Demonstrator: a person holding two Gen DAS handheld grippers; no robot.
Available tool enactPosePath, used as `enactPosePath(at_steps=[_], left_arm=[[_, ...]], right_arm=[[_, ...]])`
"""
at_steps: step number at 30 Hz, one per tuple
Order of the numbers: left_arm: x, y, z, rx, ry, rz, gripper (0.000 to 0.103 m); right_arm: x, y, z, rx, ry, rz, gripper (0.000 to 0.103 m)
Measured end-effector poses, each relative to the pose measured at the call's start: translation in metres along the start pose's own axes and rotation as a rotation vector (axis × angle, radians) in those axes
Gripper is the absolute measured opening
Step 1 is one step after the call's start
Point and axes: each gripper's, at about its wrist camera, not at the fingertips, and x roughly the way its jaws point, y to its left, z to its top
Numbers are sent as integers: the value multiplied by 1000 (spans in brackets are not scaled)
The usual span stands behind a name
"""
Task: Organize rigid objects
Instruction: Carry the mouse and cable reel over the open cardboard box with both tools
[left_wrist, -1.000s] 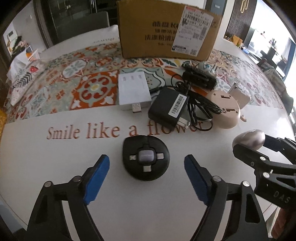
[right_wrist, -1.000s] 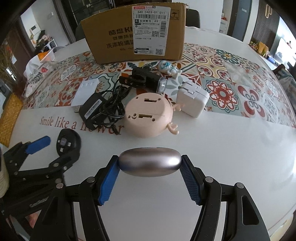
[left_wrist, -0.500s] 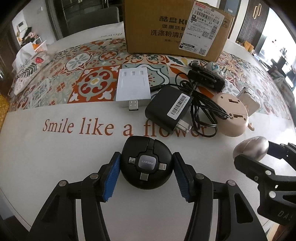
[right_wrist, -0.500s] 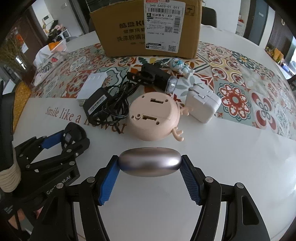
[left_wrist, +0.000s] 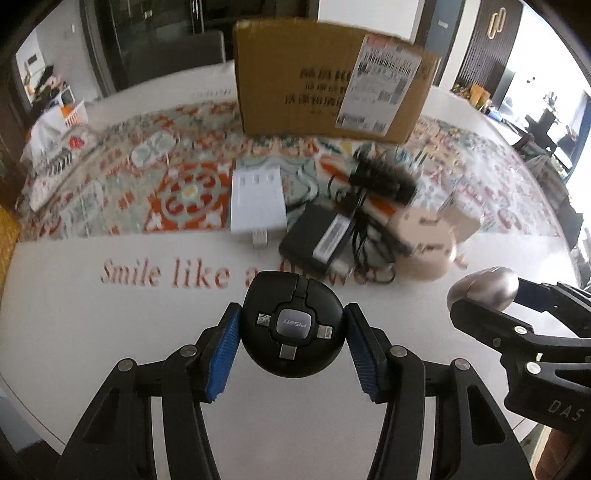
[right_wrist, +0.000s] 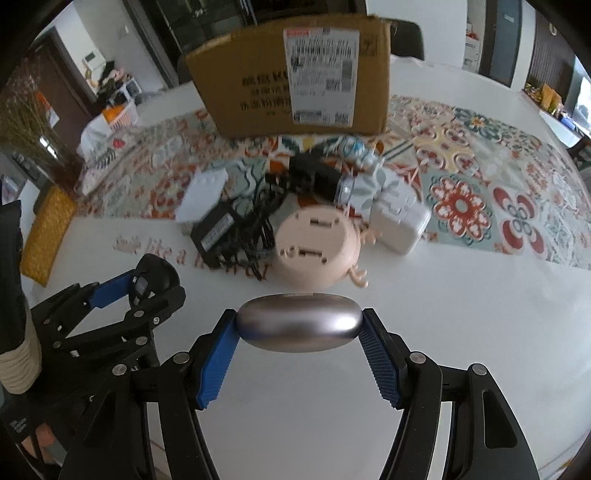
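Left tongs (left_wrist: 293, 325): clamped on black round cable hub (left_wrist: 293, 326), near counter (left_wrist: 110, 332) edge. Right tongs (right_wrist: 299, 326): gripping silver oval case (right_wrist: 298, 322). Cardboard box (left_wrist: 332, 77): far side.

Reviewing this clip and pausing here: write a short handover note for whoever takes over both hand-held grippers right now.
Left hand-held gripper: shut on the black cable disc.
Right hand-held gripper: shut on the silver case.
On the table, still loose in front of the cardboard box: white hub, black adapter with its cord, pink round toy, white charger, black flashlight.
Done: two items gripped.
Left: place both, then the loose items; the pictures do not show where.
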Motion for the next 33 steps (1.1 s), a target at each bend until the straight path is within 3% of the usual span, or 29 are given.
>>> enactPosePath(at_steps=[16, 33], left_arm=[[-71, 3, 78, 24, -219, -44, 55], [-98, 10, 177, 79, -358, -35, 55]], right_arm=[[-76, 13, 64, -12, -271, -38, 66], [-99, 19, 152, -27, -414, -55, 66]])
